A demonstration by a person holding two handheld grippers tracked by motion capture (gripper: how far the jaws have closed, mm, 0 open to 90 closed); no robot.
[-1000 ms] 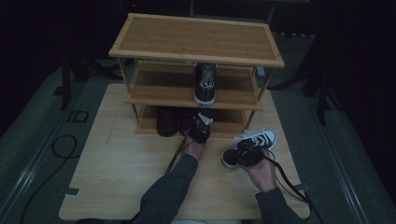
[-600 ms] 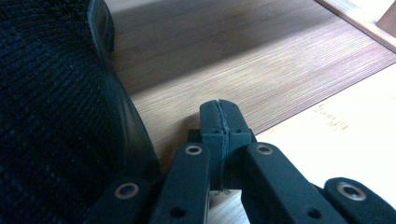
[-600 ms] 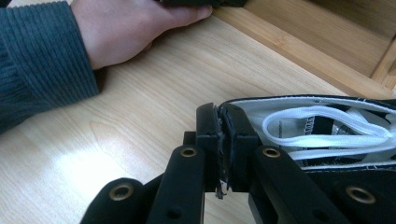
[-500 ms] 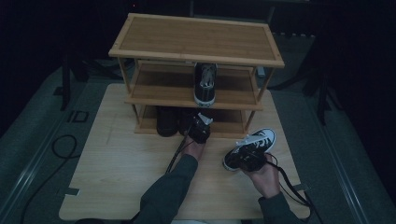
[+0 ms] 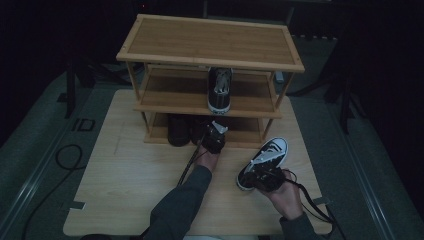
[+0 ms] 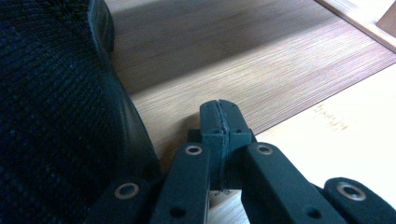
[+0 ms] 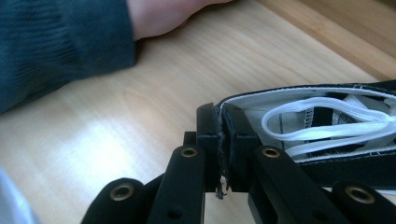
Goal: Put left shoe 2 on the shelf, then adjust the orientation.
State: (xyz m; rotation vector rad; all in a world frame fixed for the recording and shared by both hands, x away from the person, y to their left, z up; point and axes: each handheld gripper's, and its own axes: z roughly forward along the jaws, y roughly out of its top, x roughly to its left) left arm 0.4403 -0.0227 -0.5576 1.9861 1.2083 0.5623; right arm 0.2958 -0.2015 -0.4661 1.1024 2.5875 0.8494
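here the right claw (image 5: 264, 176) pinched the collar of a black-and-white sneaker (image 5: 270, 153), which lay on the table (image 5: 125, 195) in front of the shoe rack (image 5: 210, 45), toe pointing away. meanwhile the left claw (image 5: 214, 138), pressed together on nothing, sat at the rack's bottom shelf beside a dark shoe (image 5: 177, 131).

The counter (image 7: 116, 107) is pale wood with a faint sheen. The rack (image 5: 210, 40) is grained wood. The sneaker (image 7: 327, 121) is canvas; both tools (image 6: 219, 116) (image 7: 219, 121) are matt black plastic.
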